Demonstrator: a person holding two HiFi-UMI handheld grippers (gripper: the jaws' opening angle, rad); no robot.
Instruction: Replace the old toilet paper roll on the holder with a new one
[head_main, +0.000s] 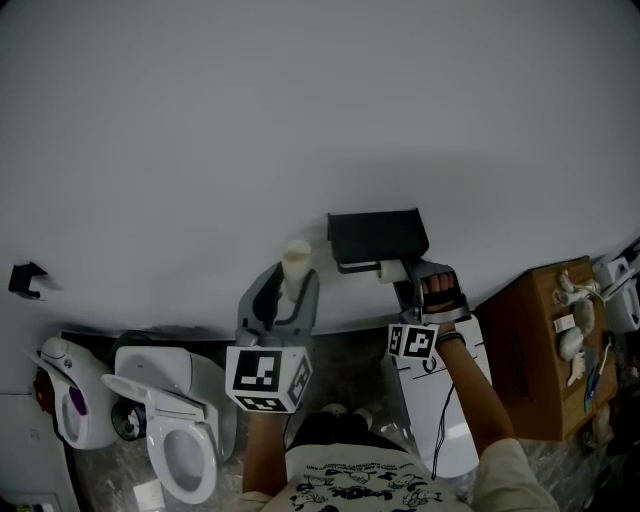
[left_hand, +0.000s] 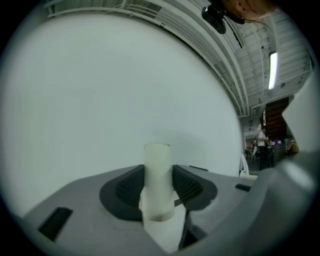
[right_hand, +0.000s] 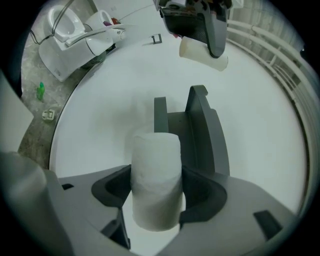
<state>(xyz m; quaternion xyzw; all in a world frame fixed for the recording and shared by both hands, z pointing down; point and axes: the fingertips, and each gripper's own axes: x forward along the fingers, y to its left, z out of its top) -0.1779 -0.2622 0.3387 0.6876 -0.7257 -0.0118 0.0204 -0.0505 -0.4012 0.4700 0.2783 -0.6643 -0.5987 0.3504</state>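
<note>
My left gripper (head_main: 289, 287) is shut on a pale, bare cardboard tube (head_main: 296, 265) that stands upright between its pads, just left of the black holder (head_main: 376, 238) on the white wall. In the left gripper view the tube (left_hand: 157, 177) sits squarely in the jaws before the blank wall. My right gripper (head_main: 406, 276) is shut on a full white toilet paper roll (right_hand: 155, 180), held right below the holder (right_hand: 195, 131). The roll's end (head_main: 391, 271) shows under the holder's edge. From the right gripper view the left gripper with the tube (right_hand: 202, 53) appears further along the wall.
A white toilet (head_main: 186, 440) with its lid up stands at lower left, beside another white fixture (head_main: 66, 398). A small black bracket (head_main: 27, 280) is fixed to the wall at far left. A cardboard box (head_main: 540, 350) with clutter stands at right, a white panel (head_main: 445, 400) beside it.
</note>
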